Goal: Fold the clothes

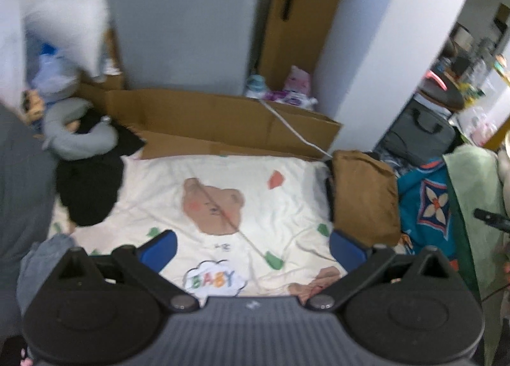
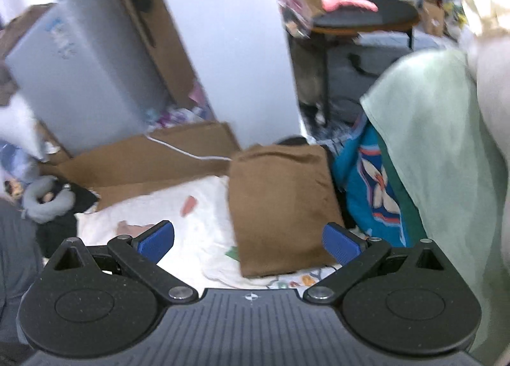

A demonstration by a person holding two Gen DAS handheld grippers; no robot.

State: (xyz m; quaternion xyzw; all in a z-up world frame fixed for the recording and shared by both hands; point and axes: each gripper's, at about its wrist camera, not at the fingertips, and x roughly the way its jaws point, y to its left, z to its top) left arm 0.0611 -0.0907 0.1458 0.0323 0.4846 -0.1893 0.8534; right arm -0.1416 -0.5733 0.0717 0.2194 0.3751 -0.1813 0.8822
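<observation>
Blue-padded left tongs (image 1: 251, 249) fill the bottom of the left wrist view, spread wide and empty above a cream sheet (image 1: 223, 206) printed with a bear and the word "BABY". That sheet lies flat on what looks like a bed or floor mat, probably serving as the clean folding surface. A folded brown garment (image 1: 363, 197) sits at the sheet's right edge, set aside so the middle stays free. Dark clothing (image 1: 91, 187) is heaped at the left edge beside a grey neck pillow (image 1: 76, 136), likely waiting its turn. Flattened cardboard (image 1: 223, 124) lies behind the sheet.

Right tongs (image 2: 248, 243) in the right wrist view are likewise wide apart and hold nothing, hanging just above the near end of the brown garment (image 2: 280, 203), which lies as a neat rectangle, partly over the cream sheet (image 2: 191, 232). A pale green cloth (image 2: 430, 149) hangs at the right over a teal patterned fabric (image 2: 373, 194). Blur hides finer detail.
</observation>
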